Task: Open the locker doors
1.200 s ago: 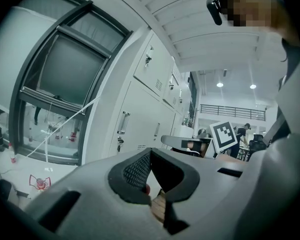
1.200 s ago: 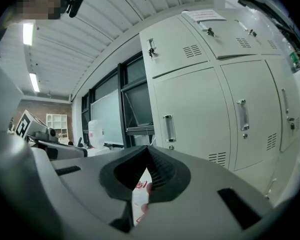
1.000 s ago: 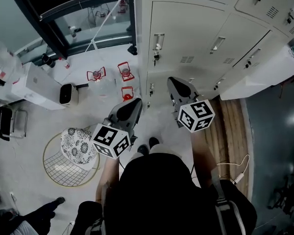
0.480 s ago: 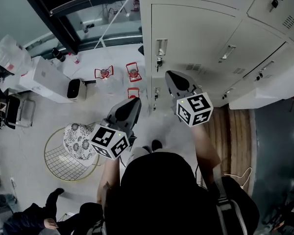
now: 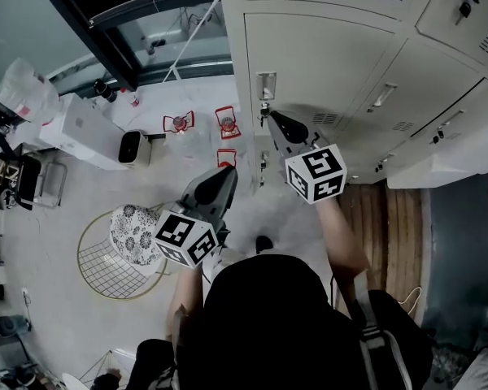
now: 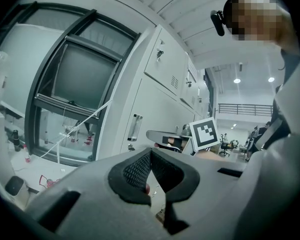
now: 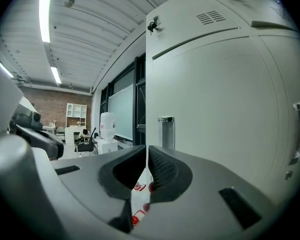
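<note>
A bank of pale grey lockers (image 5: 350,47) fills the top right of the head view. The leftmost door carries an upright metal handle (image 5: 266,85) with a small lock under it. My right gripper (image 5: 272,119) points at that door just below the handle, short of touching it. In the right gripper view the handle (image 7: 166,131) stands right behind the tips of the right gripper (image 7: 147,148). Its jaws have just been opening; a thin slit shows, with nothing in it. My left gripper (image 5: 228,171) hangs lower left, shut and empty. The left gripper view shows its tips (image 6: 150,153) and the handle (image 6: 135,127).
A wire stool with a patterned cushion (image 5: 130,238) stands at the left. Small red stands (image 5: 228,123), a white box (image 5: 85,132) and a small white appliance (image 5: 133,148) lie on the floor by the window frame (image 5: 146,23). Wooden boards (image 5: 390,218) run below the lockers.
My right gripper has moved up and left towards the handle of the leftmost locker door. The left gripper has shifted slightly forward. The person at the bottom left has mostly left the view.
</note>
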Tool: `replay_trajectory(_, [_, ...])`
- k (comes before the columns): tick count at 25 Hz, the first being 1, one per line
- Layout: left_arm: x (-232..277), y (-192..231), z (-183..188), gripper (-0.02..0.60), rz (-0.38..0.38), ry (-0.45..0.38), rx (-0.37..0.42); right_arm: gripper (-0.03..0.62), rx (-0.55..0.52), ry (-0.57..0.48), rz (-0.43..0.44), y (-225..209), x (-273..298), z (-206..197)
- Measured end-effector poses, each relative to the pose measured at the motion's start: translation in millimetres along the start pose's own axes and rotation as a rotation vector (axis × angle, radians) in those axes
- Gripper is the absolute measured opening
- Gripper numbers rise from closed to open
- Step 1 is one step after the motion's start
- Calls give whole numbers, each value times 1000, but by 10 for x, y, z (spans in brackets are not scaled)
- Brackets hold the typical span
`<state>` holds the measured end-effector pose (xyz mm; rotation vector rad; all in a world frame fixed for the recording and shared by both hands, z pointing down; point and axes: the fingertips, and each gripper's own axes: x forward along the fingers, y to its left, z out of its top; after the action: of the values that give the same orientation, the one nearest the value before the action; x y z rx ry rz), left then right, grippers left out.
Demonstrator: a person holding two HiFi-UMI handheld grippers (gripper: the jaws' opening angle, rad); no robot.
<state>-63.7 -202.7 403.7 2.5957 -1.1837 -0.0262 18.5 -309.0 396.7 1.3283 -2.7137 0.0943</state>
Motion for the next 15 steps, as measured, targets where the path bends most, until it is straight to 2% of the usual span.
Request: replay_trajectory(15, [0,183,-6,18,33,5,-4,61,-15,35,-30,-178,365,-63])
